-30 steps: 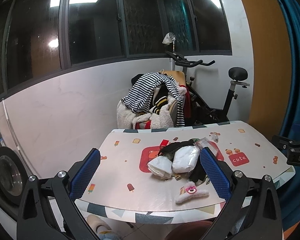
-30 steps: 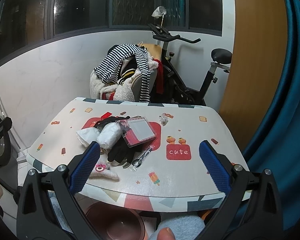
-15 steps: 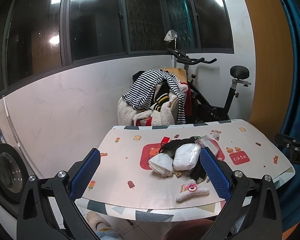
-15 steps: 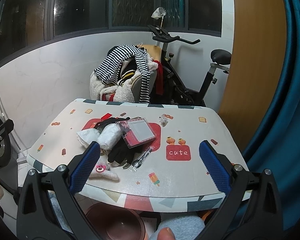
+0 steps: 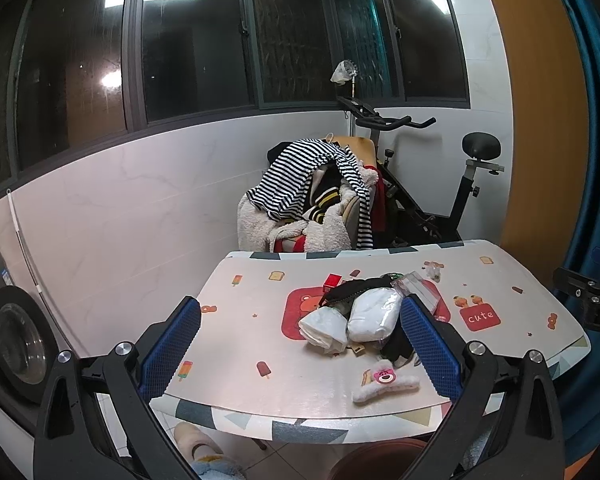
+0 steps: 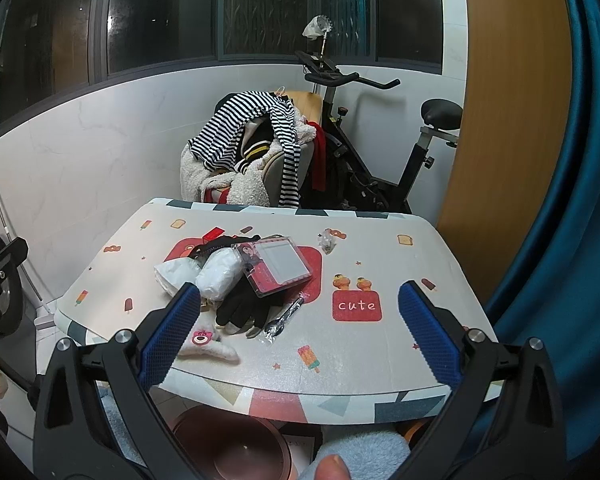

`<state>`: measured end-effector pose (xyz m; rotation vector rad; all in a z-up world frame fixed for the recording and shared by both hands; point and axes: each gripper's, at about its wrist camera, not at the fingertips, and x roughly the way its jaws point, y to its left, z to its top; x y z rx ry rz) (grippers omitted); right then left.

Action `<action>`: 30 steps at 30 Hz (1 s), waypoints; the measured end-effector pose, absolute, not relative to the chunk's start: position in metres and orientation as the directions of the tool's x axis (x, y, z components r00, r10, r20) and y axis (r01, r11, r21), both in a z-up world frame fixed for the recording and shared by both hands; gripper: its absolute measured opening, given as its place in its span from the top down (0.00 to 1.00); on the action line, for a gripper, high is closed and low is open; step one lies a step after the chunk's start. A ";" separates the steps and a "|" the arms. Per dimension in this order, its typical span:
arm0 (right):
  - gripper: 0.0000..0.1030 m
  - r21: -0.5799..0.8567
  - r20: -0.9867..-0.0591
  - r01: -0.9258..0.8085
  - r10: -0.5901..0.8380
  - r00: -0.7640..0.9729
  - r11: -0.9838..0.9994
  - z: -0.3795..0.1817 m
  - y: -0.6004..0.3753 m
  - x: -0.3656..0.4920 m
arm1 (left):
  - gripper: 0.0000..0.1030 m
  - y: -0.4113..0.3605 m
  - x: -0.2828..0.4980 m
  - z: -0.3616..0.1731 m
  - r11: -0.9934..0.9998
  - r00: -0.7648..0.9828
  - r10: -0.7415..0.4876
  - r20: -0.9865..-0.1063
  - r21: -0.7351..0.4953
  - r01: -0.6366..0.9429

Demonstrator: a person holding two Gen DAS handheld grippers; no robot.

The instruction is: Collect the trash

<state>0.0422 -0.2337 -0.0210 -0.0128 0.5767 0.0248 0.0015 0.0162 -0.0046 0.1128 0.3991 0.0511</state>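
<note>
Both tongs spread and empty: left gripper [image 5: 300,348] and right gripper [image 6: 300,332] hover short of the table [image 6: 380,364]. At frame centre we find the trash: two crumpled white wrappers [image 6: 216,276], touching, beside a black glove [image 6: 240,310]. We judge them light, soft and crushable; pinch a bunched fold, not the slick flat face.

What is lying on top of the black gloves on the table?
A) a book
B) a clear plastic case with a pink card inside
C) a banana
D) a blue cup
B: in the right wrist view a clear plastic case with a pink card inside rests across the black gloves on the table.
</note>
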 end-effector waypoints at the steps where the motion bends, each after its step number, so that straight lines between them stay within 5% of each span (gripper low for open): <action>1: 0.05 -0.006 -0.545 -0.026 0.018 0.838 1.000 -0.021 -0.233 0.042 | 0.05 0.016 0.002 -0.005 0.992 0.920 0.073 -0.385 0.120 -0.029; 21: 0.05 0.017 -0.568 -0.011 0.019 0.823 1.000 -0.033 -0.240 0.048 | 0.05 0.016 0.013 -0.014 0.993 0.899 0.071 -0.432 0.111 -0.025; 30: 0.05 0.084 -0.592 -0.017 0.063 0.803 0.996 -0.070 -0.251 0.073 | 0.05 0.018 0.047 -0.051 0.970 0.876 0.169 -0.451 0.233 -0.067</action>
